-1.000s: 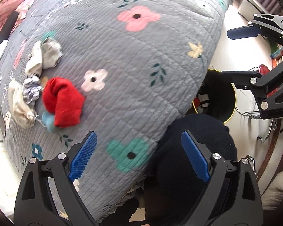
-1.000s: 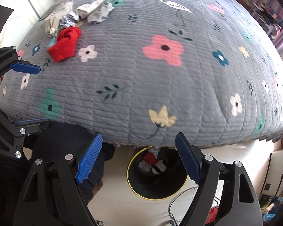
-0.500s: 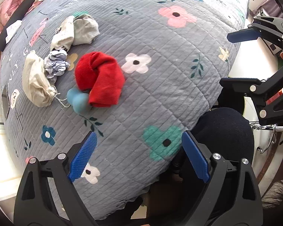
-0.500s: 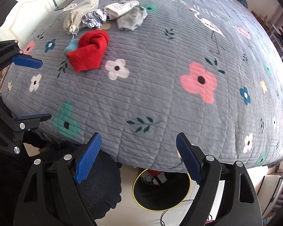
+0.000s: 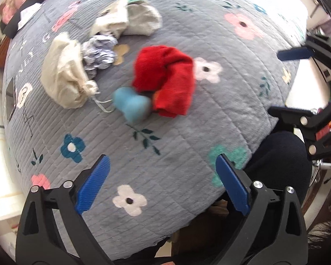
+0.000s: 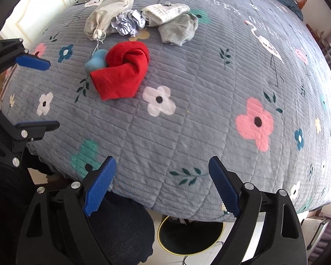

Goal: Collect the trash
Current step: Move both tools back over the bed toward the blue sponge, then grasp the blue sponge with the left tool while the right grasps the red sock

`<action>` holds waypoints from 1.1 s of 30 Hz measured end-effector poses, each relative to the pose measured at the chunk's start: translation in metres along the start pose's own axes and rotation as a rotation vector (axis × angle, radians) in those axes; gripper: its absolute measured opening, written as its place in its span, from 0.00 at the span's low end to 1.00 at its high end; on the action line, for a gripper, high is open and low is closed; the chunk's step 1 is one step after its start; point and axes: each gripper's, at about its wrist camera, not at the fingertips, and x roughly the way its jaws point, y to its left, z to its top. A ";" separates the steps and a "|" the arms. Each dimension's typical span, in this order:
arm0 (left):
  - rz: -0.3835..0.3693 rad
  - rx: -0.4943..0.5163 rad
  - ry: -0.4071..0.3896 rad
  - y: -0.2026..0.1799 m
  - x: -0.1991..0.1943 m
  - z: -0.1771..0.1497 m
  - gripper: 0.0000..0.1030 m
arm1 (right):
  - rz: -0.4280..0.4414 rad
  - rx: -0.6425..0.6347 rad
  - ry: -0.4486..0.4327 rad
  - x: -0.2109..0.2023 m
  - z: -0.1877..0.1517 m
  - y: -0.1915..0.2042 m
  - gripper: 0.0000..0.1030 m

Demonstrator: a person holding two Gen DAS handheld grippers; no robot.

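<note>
On the bed point(image 6: 209, 114), under a grey flowered quilt, a small heap of items waits near the far-left part of the cover. Taking the red cloth point(image 6: 123, 70) as the landmark: a blue rounded object point(image 6: 96, 60) touches its left side, a crumpled paper ball point(image 6: 128, 23) lies just beyond it, a cream drawstring bag point(image 6: 109, 15) sits beyond and to the left, and a pale sock with a grey one point(image 6: 172, 22) rests beyond and to the right.

Below the near edge of the bed, well apart from the red cloth, a black bin with a yellow rim point(image 6: 187, 238) stands on the floor; something pale shows inside at its top edge, so some trash seems already collected, though I cannot tell how much.

Left claw point(image 5: 163, 185) is spread wide and holds nothing, pointing toward the red cloth from the near side. Right claw point(image 6: 163, 185) is likewise wide and empty, hanging over the quilt's near edge. The heap looks untouched, so most of the picking appears left to do.
</note>
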 end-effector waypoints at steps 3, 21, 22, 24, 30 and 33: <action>-0.003 -0.071 0.012 0.028 0.008 0.005 0.92 | 0.005 -0.018 0.003 0.005 0.010 0.006 0.80; -0.171 -0.208 0.051 0.079 0.085 0.071 0.76 | 0.041 -0.041 -0.005 0.030 0.059 0.013 0.80; -0.233 -0.202 0.056 0.079 0.084 0.071 0.50 | 0.044 -0.052 -0.009 0.031 0.063 0.015 0.80; -0.296 -0.198 0.061 0.081 0.079 0.066 0.39 | 0.045 -0.081 -0.018 0.032 0.069 0.019 0.80; -0.300 -0.171 0.016 0.083 0.071 0.057 0.30 | 0.055 -0.139 -0.019 0.040 0.089 0.029 0.81; -0.293 -0.156 -0.004 0.077 0.066 0.046 0.29 | 0.058 -0.146 -0.028 0.038 0.091 0.031 0.81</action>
